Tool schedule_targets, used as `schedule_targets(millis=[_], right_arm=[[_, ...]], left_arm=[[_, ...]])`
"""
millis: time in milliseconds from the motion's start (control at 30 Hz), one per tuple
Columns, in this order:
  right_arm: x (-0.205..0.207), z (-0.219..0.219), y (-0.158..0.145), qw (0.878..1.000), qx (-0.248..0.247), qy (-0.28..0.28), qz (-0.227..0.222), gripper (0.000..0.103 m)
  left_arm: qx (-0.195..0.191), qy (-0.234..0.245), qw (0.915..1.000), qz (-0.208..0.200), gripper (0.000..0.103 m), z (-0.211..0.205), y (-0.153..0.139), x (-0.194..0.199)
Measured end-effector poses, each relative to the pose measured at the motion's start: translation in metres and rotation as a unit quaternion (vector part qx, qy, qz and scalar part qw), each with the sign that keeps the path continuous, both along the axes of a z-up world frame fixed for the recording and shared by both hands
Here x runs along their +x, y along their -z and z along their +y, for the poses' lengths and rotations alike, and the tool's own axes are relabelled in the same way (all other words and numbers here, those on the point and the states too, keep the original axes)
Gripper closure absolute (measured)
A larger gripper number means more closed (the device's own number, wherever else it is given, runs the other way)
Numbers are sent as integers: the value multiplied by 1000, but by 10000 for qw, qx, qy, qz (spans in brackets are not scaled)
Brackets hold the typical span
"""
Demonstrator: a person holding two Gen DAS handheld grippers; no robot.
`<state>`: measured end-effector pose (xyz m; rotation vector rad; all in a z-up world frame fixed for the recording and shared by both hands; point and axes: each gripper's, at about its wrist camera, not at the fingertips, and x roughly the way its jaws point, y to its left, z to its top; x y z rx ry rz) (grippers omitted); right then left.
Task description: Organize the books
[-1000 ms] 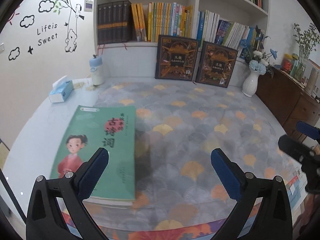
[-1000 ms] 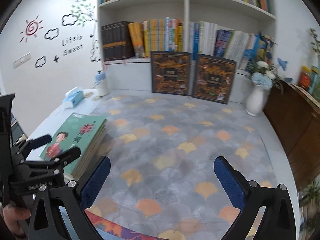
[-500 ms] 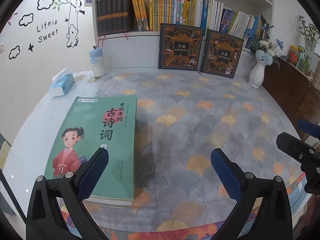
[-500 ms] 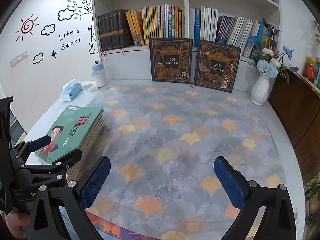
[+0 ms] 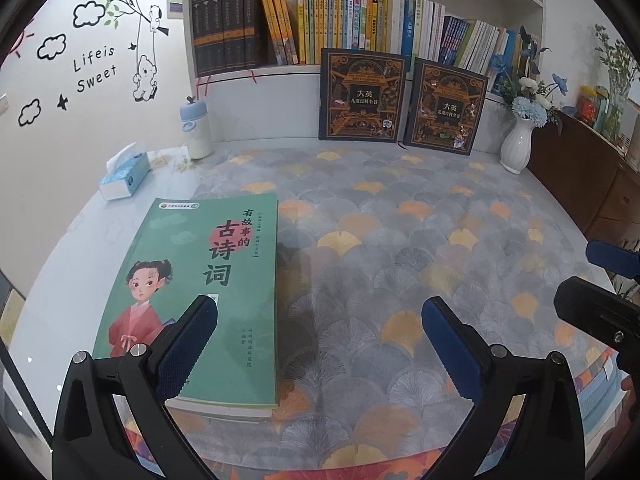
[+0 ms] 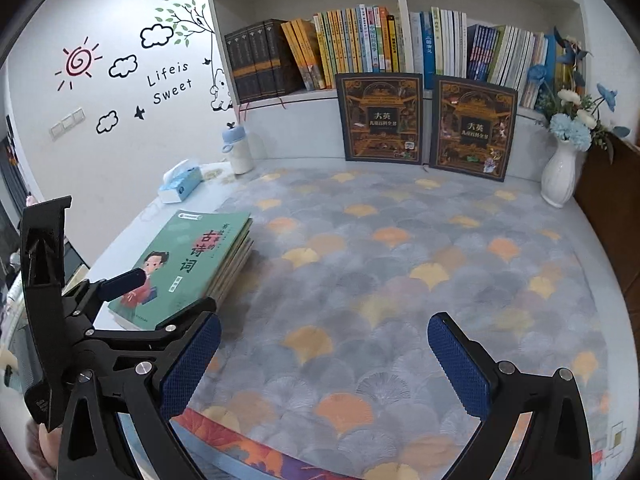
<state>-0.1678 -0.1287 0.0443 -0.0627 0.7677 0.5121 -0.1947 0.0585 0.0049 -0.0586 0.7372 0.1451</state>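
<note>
Left tongs gape; green book apparently tops a half-hidden stack.

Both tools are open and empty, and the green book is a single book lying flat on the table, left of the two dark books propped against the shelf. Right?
Not quite: the right wrist view shows the green book topping a stack of books, not lying alone. The rest holds.
</note>
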Motion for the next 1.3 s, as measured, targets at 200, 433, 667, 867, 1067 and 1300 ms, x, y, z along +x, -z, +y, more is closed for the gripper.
schedule_targets(millis=[200, 433, 667, 867, 1067, 1300], right_arm=[[0, 2, 2, 9999, -75, 65, 29, 0], [2, 2, 3, 9999, -105, 107, 65, 0], [4, 2, 6, 9998, -120, 114, 99, 0], [6, 1, 8, 9998, 72, -25, 192, 0], [4, 1, 8, 9999, 27, 40, 162, 0], [7, -1, 11, 9997, 56, 85, 236, 0]], left_arm=[[-8, -58, 10000, -13, 1, 3, 0, -1], [-12, -62, 10000, -10, 1, 3, 0, -1], [-17, -59, 10000, -27, 1, 3, -1, -2], [61, -125, 9999, -21, 1, 3, -1, -3], [-35, -127, 9999, -55, 1, 6, -2, -6], [-91, -151, 9998, -69, 1, 9, -1, -7]])
